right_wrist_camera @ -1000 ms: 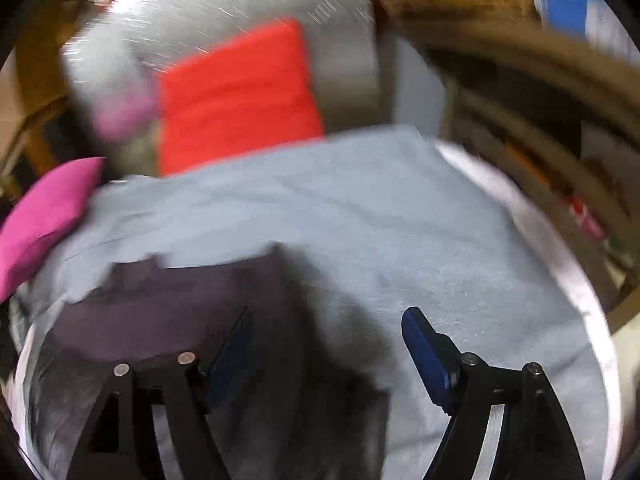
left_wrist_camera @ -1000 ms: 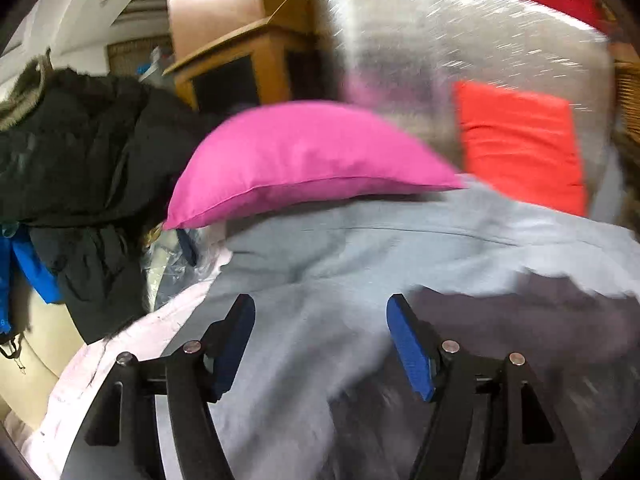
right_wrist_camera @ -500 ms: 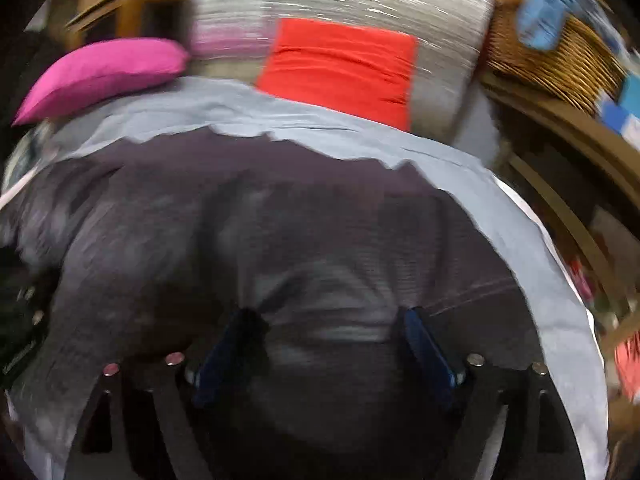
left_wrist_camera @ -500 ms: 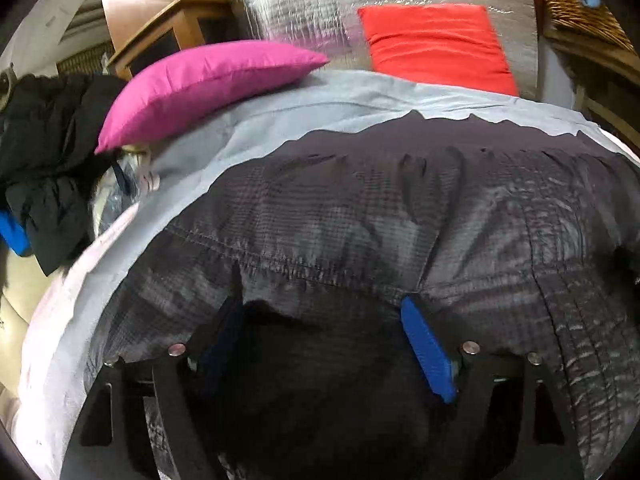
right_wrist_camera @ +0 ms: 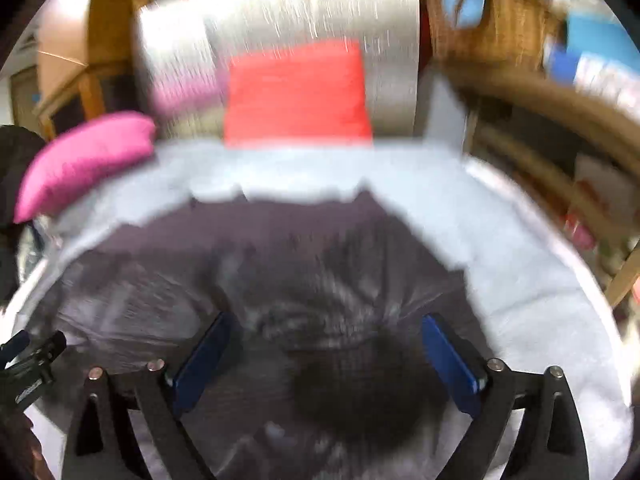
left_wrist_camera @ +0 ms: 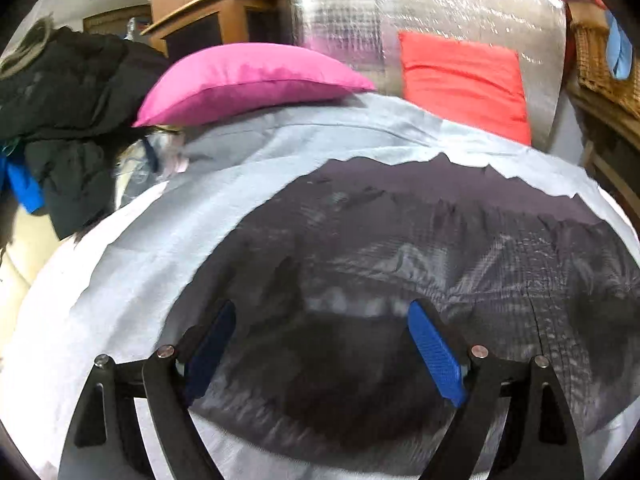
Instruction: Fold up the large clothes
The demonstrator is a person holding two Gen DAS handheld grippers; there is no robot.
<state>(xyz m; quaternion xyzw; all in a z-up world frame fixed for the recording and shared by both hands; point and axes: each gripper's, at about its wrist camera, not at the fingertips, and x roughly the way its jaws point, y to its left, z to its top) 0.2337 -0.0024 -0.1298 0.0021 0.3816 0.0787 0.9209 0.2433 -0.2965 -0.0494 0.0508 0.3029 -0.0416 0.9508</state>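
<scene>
No text, label, brand, number or sign can be read in either view (the right wrist view is badly smeared by motion blur, and the coloured boxes [right_wrist_camera: 600, 60] on the shelf at its upper right show only pale streaks where print might be).
</scene>
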